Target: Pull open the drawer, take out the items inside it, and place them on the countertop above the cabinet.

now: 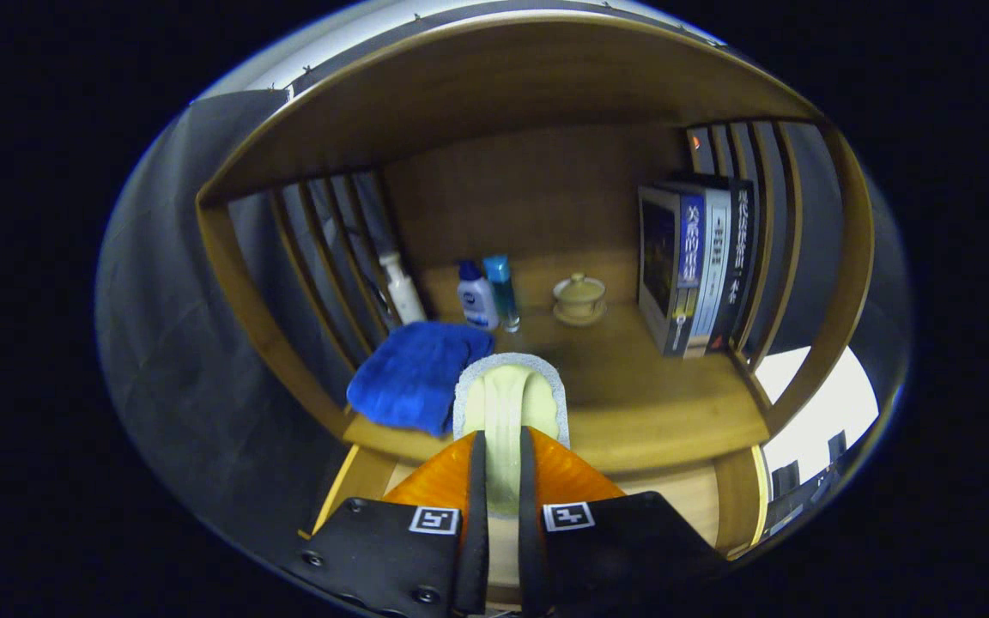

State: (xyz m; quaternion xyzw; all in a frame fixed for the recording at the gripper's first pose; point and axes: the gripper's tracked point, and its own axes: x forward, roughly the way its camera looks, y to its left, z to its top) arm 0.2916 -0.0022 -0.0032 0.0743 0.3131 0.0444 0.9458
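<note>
We see the gripper [503,463] with its two fingers drawn close together, pinching a pale green sponge pad [507,403] between them. The pad stands on edge in the narrow gap and runs forward past the fingertips, so its rounded far end, rimmed with a grey scouring layer, sits over the near edge of the countertop [658,403]. Both fingers press on the pad's flat sides — it is held, though we cannot tell whether its far end touches the wood or hangs just above it.

Just to the left of the pad lies a folded blue cloth [417,373] on the countertop, its near corner reaching the front edge; the pad's rim looks to be touching or almost touching the cloth. Farther back and left of centre stand three bottles: a white one [403,292] leaning by the slatted left side, a white bottle with a blue cap [476,296], and a slim blue-capped clear bottle [503,292] just beside it. To the right of these, well beyond the fingers, sits a small lidded cup on a saucer [579,299]. At the far right a row of books [696,266] stands upright against the slatted right side [761,232] of the wooden shelf.

Below the countertop's front edge, under the fingers, we see a lighter wooden surface [683,498] framed by the cabinet — whether this is the open drawer we cannot tell.
</note>
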